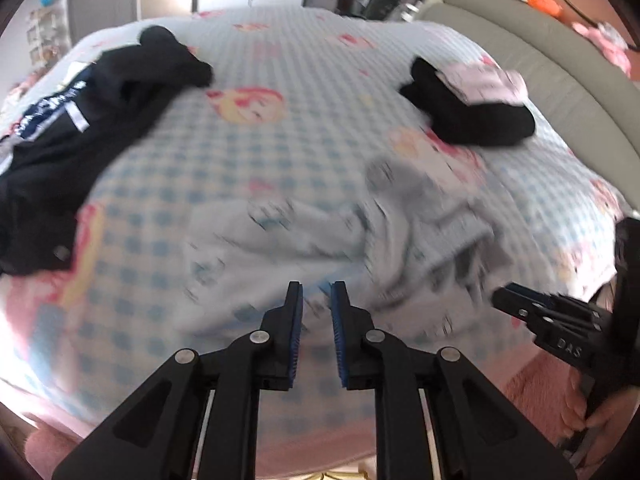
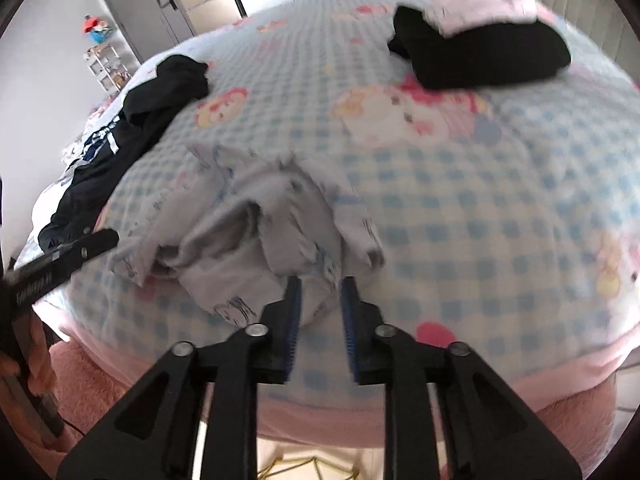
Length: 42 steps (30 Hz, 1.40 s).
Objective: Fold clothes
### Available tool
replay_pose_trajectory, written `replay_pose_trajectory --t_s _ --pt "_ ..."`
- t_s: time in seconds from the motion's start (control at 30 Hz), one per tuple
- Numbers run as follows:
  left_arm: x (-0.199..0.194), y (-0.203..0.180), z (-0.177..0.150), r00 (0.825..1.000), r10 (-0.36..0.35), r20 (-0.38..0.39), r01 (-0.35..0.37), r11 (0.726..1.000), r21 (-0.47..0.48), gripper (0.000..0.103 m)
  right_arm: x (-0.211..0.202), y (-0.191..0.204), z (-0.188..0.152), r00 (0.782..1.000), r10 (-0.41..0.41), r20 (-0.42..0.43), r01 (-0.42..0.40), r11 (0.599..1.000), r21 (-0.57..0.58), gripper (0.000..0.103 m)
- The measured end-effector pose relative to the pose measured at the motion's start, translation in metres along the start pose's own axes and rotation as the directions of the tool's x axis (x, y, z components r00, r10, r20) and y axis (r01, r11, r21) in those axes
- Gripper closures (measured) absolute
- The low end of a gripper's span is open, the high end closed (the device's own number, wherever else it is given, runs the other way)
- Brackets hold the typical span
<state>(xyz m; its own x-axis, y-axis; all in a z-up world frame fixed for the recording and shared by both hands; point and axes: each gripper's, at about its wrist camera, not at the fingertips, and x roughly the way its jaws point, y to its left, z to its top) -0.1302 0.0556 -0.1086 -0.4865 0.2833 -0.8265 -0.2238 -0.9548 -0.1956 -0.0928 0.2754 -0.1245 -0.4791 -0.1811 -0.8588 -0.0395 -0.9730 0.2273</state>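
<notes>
While I hung over the bed [image 1: 280, 52], its blue-checked cartoon cover [image 2: 460, 208] filled both views, and everything ahead was smeared with blur. Biggest on it was the dark garment with white lettering [image 1: 60, 120], sprawled unfolded along the far left edge. Over on the right sat the folded stack [image 1: 472, 108], black cloth below and a pale pink piece on top, well apart from my work.

Nearest me lay the pale grey printed garment [image 2: 272, 220], rumpled into ridges close to the front edge of the bed, not flat and not yet folded. That was the piece I judged to be in hand.

My left gripper [image 1: 317, 296] hovered just above its near hem, the 2 blue pads parted by a narrow gap and nothing between them. My right gripper [image 2: 321, 292] stood a little wider, also empty, with the garment's near corner showing in the gap but no cloth pinched. From the left view, the right tool came in at the lower right with the person's fingers [image 1: 592, 420] round its handle.

Risks from there, as I judged them: with the cloth so bunched, a pinch could take 2 layers instead of 1 and drag the whole heap. Narrow jaws might also skim the hem and close on nothing, or catch the bed cover underneath and pull it up with the garment.
</notes>
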Motion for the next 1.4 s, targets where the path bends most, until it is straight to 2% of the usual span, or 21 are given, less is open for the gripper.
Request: replay_pose_trajectory --t_s 0.1,0.13,0.2,0.3,0.37,0.43,0.47,0.53,0.6,0.73,0.83,0.9,0.97,1.0,1.13,1.17,1.2,1.23,1.27,1.3,1.4 --pt "0.011 -0.012 -0.011 0.999 -0.036 -0.038 0.037 0.999 0.017 0.061 0.008 0.009 -0.006 0.997 0.044 -0.060 -0.048 0.997 -0.060 0.063" --pt "0.015 -0.015 -0.013 0.998 -0.044 -0.045 0.045 0.999 0.024 0.054 0.008 0.012 -0.007 0.997 0.050 -0.054 -0.054 0.996 -0.076 0.062" --pt "0.021 -0.019 -0.014 0.998 -0.032 -0.047 0.034 0.999 0.035 0.054 0.007 0.017 -0.007 0.999 0.048 -0.026 -0.050 0.994 -0.093 0.052" --pt "0.024 -0.020 -0.010 1.000 0.002 -0.023 -0.001 0.999 0.049 0.054 0.006 0.017 0.002 0.999 -0.045 0.024 0.047 0.996 -0.081 0.052" --pt "0.025 -0.017 -0.006 0.999 0.054 0.009 -0.054 0.997 0.063 0.055 0.001 0.019 0.009 0.998 -0.024 0.050 0.029 0.996 -0.089 0.051" --pt "0.029 -0.008 0.002 0.991 0.132 0.025 -0.133 0.989 0.065 0.065 0.013 0.022 0.014 0.999 -0.051 0.002 0.050 0.992 -0.113 0.048" --pt "0.030 -0.001 0.010 0.987 0.159 0.036 -0.160 0.986 0.047 0.065 0.020 0.023 0.017 0.997 -0.067 -0.025 0.063 0.990 -0.126 0.048" --pt "0.024 0.013 0.025 0.984 0.165 0.061 -0.165 0.986 -0.001 0.065 0.033 0.022 0.019 0.991 -0.113 -0.073 0.103 0.986 -0.128 0.048" --pt "0.014 0.020 0.034 0.980 0.176 0.087 -0.174 0.984 -0.035 0.065 0.032 0.016 0.020 0.994 -0.090 -0.062 0.085 0.993 -0.079 0.048" --pt "0.004 0.023 0.021 0.988 0.133 0.078 -0.129 0.990 -0.062 0.065 0.018 0.009 0.019 0.998 -0.062 0.010 0.062 0.998 -0.015 0.048" --pt "0.001 0.027 -0.006 0.979 0.183 0.091 -0.173 0.980 -0.100 0.065 0.004 0.009 0.018 0.997 -0.019 0.070 0.019 1.000 0.003 0.048" --pt "0.003 0.031 -0.017 0.990 0.119 0.077 -0.109 0.986 -0.127 0.065 0.002 0.012 0.019 0.995 -0.014 0.095 0.016 1.000 -0.017 0.048" --pt "0.008 0.029 -0.022 0.996 0.076 0.053 -0.069 0.992 -0.109 0.065 0.011 0.016 0.022 0.997 -0.001 0.073 0.005 0.999 -0.044 0.050" --pt "0.012 0.029 -0.020 0.996 0.075 0.050 -0.070 0.993 -0.096 0.065 0.016 0.017 0.022 0.998 0.004 0.059 -0.001 0.999 -0.050 0.050" --pt "0.031 0.028 -0.005 0.999 0.023 0.039 -0.018 0.994 -0.104 0.065 0.034 0.017 0.024 0.999 0.032 0.028 -0.031 0.999 -0.036 0.050" --pt "0.035 0.027 -0.001 0.999 0.032 0.039 -0.028 0.994 -0.103 0.065 0.035 0.015 0.025 0.999 0.036 0.038 -0.035 0.999 -0.025 0.051" --pt "0.038 0.026 0.002 0.998 0.042 0.038 -0.038 0.994 -0.101 0.065 0.036 0.012 0.025 0.998 0.036 0.048 -0.036 0.999 -0.016 0.061" --pt "0.042 0.026 0.006 0.998 0.052 0.038 -0.048 0.994 -0.099 0.067 0.037 0.010 0.025 0.998 0.009 0.055 -0.009 1.000 -0.010 0.066" --pt "0.044 0.025 0.009 0.996 0.076 0.038 -0.072 0.993 -0.096 0.083 0.034 0.006 0.024 0.998 -0.004 0.065 0.004 1.000 0.001 0.072" --pt "0.044 0.024 0.010 0.992 0.118 0.040 -0.114 0.989 -0.090 0.090 0.032 0.002 0.024 0.997 -0.015 0.075 0.014 1.000 0.013 0.082" --pt "0.031 0.025 0.013 0.987 0.143 0.079 -0.134 0.985 -0.106 0.092 0.022 -0.014 0.022 0.994 -0.043 0.099 0.038 0.998 0.051 0.091"
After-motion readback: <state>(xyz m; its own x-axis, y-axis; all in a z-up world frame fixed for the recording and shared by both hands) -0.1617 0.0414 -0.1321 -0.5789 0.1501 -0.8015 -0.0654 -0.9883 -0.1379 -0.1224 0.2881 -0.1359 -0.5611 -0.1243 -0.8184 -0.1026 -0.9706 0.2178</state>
